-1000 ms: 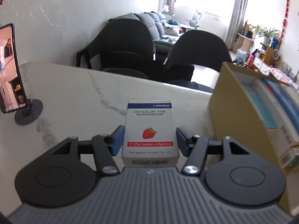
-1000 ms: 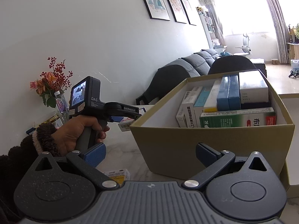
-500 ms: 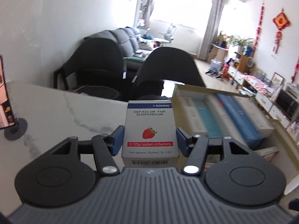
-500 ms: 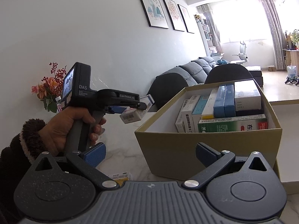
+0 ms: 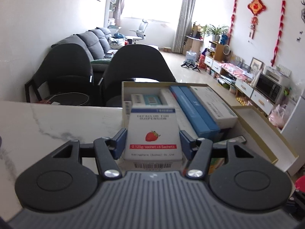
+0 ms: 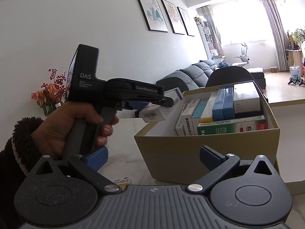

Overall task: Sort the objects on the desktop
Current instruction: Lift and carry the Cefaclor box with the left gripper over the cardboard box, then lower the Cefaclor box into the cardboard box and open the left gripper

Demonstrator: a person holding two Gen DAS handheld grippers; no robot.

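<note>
Two pads of your left gripper (image 5: 153, 141) clamp the light, crushable medicine carton (image 5: 152, 133) by its sides; squeeze gently. Right gripper (image 6: 153, 155) gapes empty.

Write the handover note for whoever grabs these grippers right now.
Left gripper: shut on the strawberry-print medicine box, held above the near left corner of the cardboard box.
Right gripper: open, holding nothing, in front of the cardboard box.
Done: several medicine boxes already stand packed inside.
Left: release this one into the free space on the left, then collect the small yellow box on the table.
</note>
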